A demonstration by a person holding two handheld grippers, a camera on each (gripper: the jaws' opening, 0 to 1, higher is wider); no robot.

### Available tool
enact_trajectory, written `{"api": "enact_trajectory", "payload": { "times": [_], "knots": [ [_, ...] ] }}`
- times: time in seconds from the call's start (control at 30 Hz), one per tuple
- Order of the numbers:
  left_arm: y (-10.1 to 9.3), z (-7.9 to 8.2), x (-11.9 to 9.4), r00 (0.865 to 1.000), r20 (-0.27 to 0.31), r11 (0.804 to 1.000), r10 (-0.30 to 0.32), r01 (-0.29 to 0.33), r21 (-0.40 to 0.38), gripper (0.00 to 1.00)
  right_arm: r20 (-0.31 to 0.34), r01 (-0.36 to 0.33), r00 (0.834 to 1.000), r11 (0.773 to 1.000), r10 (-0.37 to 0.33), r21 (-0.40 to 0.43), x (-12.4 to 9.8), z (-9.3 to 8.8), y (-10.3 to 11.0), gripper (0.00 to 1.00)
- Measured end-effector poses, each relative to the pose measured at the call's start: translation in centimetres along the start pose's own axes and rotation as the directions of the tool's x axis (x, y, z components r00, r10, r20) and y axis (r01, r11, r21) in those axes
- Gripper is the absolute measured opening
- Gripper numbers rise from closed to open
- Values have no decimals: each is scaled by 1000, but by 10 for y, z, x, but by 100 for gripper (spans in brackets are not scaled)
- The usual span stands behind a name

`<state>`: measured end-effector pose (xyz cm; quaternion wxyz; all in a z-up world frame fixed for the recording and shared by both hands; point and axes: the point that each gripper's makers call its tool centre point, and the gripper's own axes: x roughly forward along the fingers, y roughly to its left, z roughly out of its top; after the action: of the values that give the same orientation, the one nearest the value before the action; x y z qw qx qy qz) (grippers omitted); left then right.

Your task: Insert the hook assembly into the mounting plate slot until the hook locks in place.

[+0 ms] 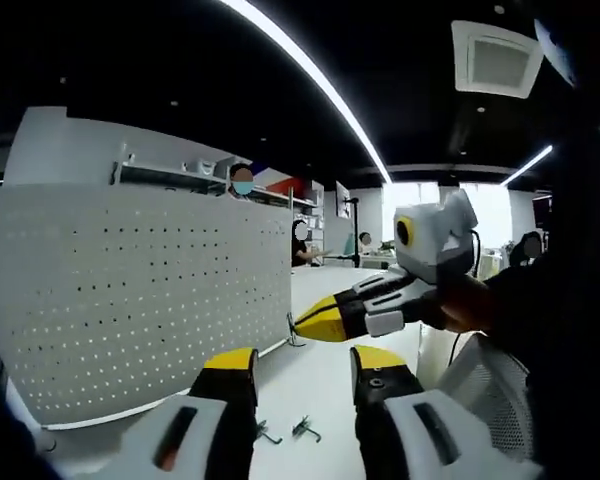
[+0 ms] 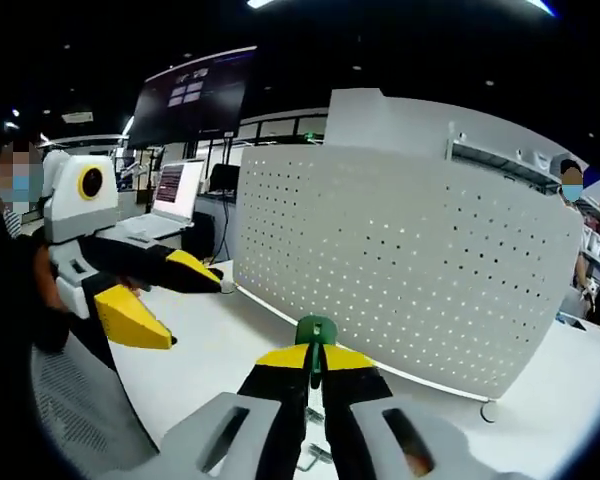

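Right gripper view: right gripper (image 2: 316,362) pinches a green-headed hook (image 2: 315,334) before the white pegboard (image 2: 410,260); at 9 o'clock, left gripper (image 2: 195,305) gapes wide, empty.

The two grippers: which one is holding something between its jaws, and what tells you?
The right gripper: in its own view the jaws are closed on a green hook. The left gripper has its jaws apart with nothing between them.

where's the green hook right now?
In the right gripper view the green hook is clamped between the right gripper's yellow-tipped jaws, bottom centre, held in front of the white pegboard and above the white table.
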<state>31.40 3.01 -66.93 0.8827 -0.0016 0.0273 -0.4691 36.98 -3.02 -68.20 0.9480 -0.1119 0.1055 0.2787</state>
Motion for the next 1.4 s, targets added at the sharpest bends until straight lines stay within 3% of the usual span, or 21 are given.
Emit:
{"api": "enact_trajectory", "payload": {
  "times": [0.37,0.93,1.4],
  "knots": [
    [4,-17,-1,1000,9,1000,17,-17,-21,46,57,85,995,996,-84,-10,7,33,-46,1],
    [5,-23,-1,1000,-20,1000,9,-10,-3,46,167,228,959,974,-227,17,38,101,-123,1],
    [11,-25,-3,1000,-21,1000,22,-23,-22,45,173,295,938,954,-300,54,70,120,-172,1]
  ]
}}
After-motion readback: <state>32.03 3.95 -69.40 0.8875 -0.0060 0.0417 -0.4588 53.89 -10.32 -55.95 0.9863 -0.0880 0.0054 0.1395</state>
